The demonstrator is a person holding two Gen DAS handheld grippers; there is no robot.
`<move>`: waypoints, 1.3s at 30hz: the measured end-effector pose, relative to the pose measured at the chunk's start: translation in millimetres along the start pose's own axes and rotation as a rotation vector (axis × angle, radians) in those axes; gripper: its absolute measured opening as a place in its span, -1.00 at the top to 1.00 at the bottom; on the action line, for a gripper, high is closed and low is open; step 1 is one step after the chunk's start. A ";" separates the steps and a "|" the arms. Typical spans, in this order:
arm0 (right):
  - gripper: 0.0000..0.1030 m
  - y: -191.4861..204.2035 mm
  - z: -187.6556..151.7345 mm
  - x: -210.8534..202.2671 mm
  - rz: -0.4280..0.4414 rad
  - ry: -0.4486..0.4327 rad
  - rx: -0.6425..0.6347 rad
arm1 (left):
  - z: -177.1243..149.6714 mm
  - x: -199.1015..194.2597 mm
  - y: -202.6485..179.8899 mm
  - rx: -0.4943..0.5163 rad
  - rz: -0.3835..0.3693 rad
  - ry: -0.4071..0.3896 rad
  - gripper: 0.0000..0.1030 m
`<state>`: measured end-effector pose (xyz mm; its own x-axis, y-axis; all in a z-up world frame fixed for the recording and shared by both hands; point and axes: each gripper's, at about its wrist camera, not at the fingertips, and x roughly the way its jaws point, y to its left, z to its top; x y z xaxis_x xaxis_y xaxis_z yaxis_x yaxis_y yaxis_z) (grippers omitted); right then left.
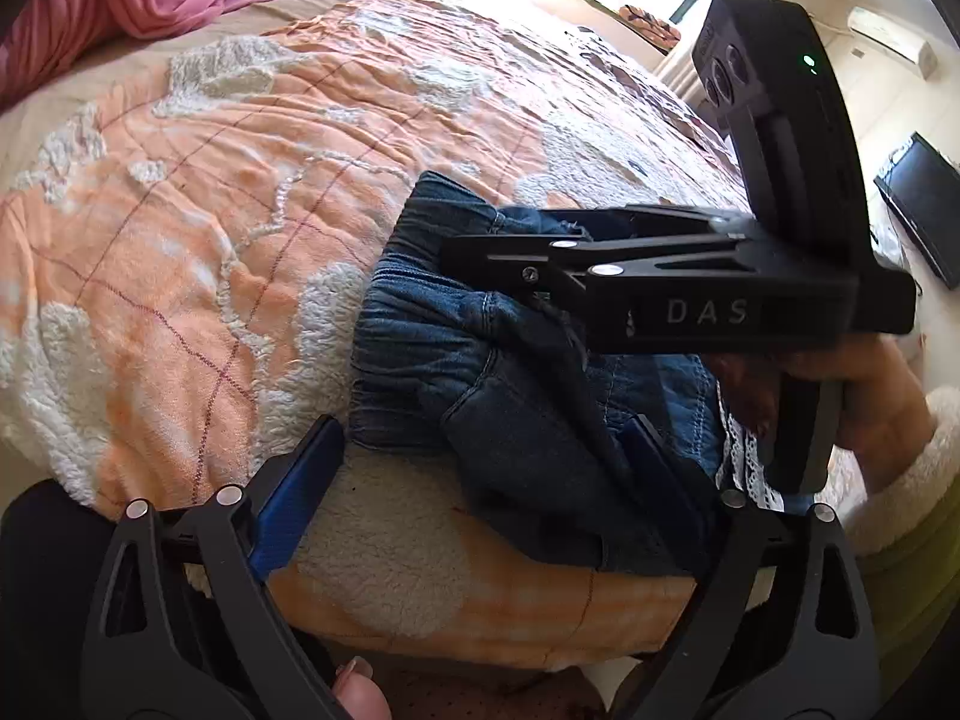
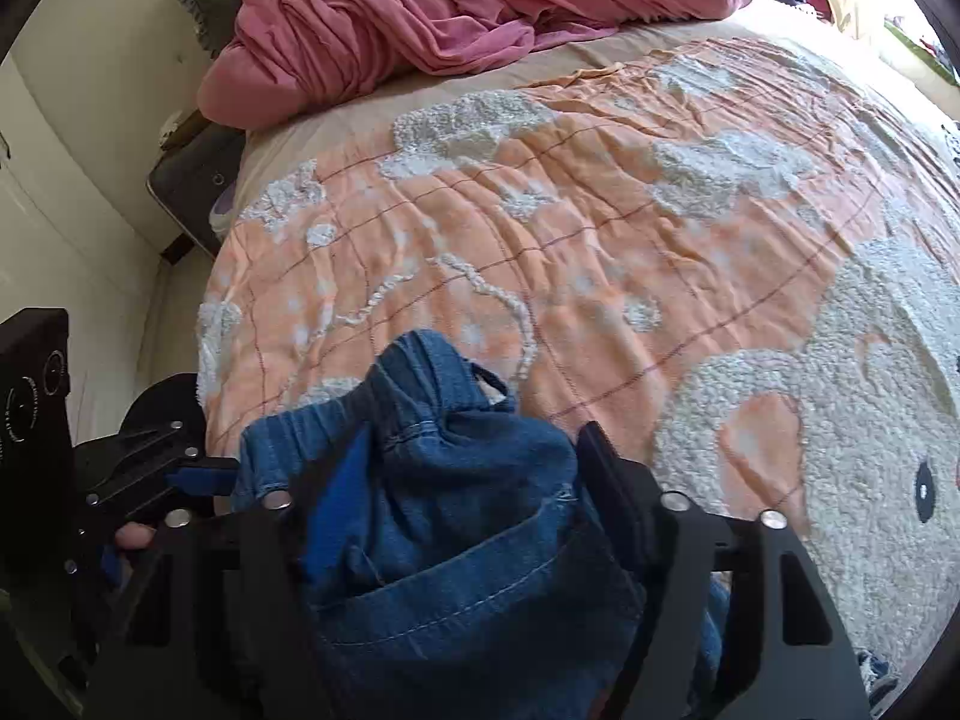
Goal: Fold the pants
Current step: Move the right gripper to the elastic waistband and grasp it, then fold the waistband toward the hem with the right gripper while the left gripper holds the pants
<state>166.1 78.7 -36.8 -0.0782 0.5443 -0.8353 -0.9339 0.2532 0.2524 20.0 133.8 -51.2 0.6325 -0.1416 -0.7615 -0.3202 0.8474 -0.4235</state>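
Left wrist view shows us our left gripper (image 1: 480, 468) with its 2 blue-padded fingers (image 1: 288, 480) spread wide over the near edge of the bed. The pants (image 1: 456, 360), dark blue denim with a gathered elastic waistband, lie bunched on the orange and white blanket (image 1: 210, 210) close to that edge. One finger sits over bare blanket to the side of the denim, the other rests against the crumpled cloth, and nothing is pinched between them, so this gripper is open. Across the upper right of the same view our right gripper (image 1: 480, 258) reaches in sideways, its tips buried in the waistband area. The hand (image 1: 864, 408) carrying it shows a fluffy white cuff (image 1: 918, 468).

Right wrist view gives us the closer look: a thick fold of denim (image 2: 456, 510) bulges up between the 2 fingers of the right gripper (image 2: 456, 480), filling the gap from side to side. The pads seem to press on the cloth from both sides, so we read this gripper as gripping the pants. Our left gripper (image 2: 150, 474) appears at the left margin, beside the denim. A heap of pink bedding (image 2: 450, 6) lies at the far end of the bed, well apart from the pants.
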 end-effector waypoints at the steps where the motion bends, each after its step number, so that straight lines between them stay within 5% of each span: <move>1: 0.24 2.5 -0.2 -0.3 0.023 -0.003 -0.004 | 0.7 -0.1 0.7 -0.005 -0.002 -0.005 -0.66; 7: 0.68 12.0 -1.3 -29.6 0.017 -0.051 -0.009 | 4.2 -5.8 8.0 -0.063 -0.019 -0.048 -0.32; 15: 0.77 11.6 -20.4 -81.7 0.068 -0.197 -0.016 | 4.9 -20.8 3.5 -0.112 -0.068 -0.077 0.10; 30: 0.78 -30.0 -102.4 -199.2 0.011 -0.417 0.069 | 15.1 -34.0 -114.0 0.123 -0.162 -0.139 0.11; 39: 0.63 -77.5 -173.2 -206.6 -0.069 -0.378 0.221 | -9.4 8.4 -181.3 0.326 -0.091 -0.121 0.11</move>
<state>194.2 -191.9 31.6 0.1533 0.7637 -0.6271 -0.8319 0.4422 0.3351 76.7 -25.9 14.6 0.7334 -0.1785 -0.6560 -0.0297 0.9556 -0.2932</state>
